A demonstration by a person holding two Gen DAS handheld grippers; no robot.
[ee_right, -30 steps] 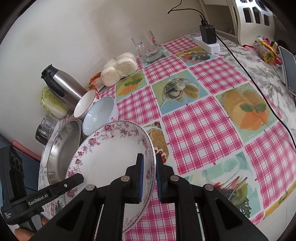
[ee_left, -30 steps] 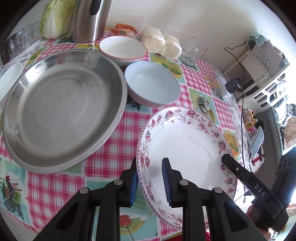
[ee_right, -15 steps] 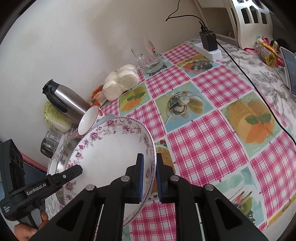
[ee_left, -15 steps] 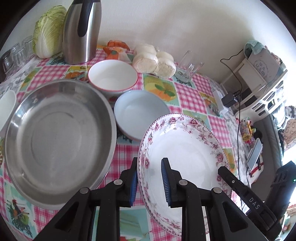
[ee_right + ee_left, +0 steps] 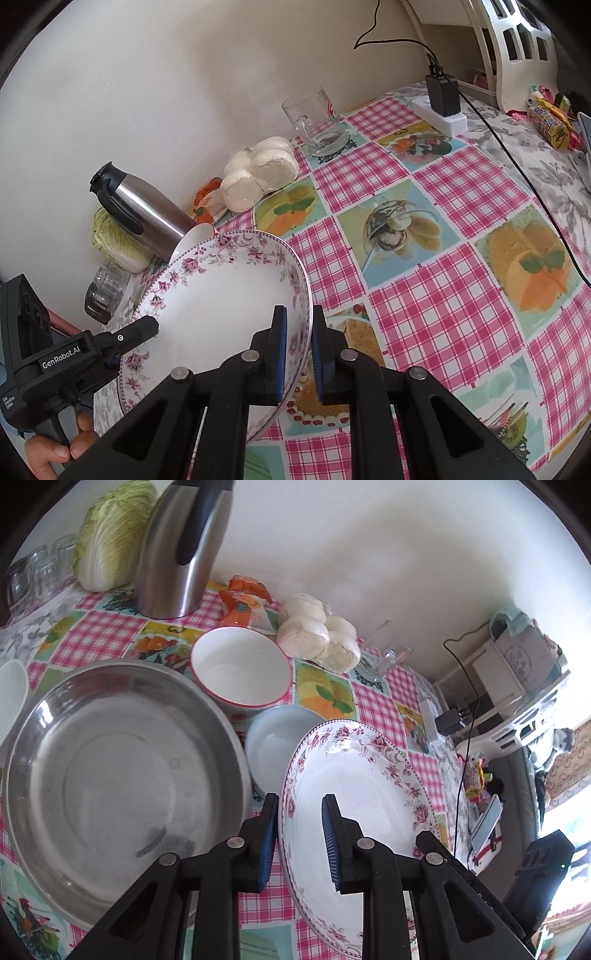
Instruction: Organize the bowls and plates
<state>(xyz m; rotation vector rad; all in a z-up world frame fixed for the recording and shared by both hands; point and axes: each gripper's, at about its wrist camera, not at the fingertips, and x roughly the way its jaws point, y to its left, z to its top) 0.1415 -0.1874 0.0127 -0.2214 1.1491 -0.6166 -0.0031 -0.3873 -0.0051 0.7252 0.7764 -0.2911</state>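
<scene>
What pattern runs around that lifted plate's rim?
Pink flowers on white, clearest in the right wrist view: plate.

Left gripper (image 5: 300,840) and right gripper (image 5: 298,352) fingers clamp opposite rims, both angled downward.

A floral-rimmed plate (image 5: 354,775) is held tilted above a pink checked tablecloth (image 5: 373,705), its left rim between the blue pads of the left gripper (image 5: 299,843) at 6 o'clock, with the right gripper (image 5: 436,853) reaching its far edge at 4 o'clock. A wide steel basin (image 5: 110,775) fills 9 o'clock. Toward 12 sit 2 bowls, pale blue (image 5: 273,746) and red-rimmed white (image 5: 240,672), then a steel kettle (image 5: 177,554) and cabbage (image 5: 110,535).
</scene>
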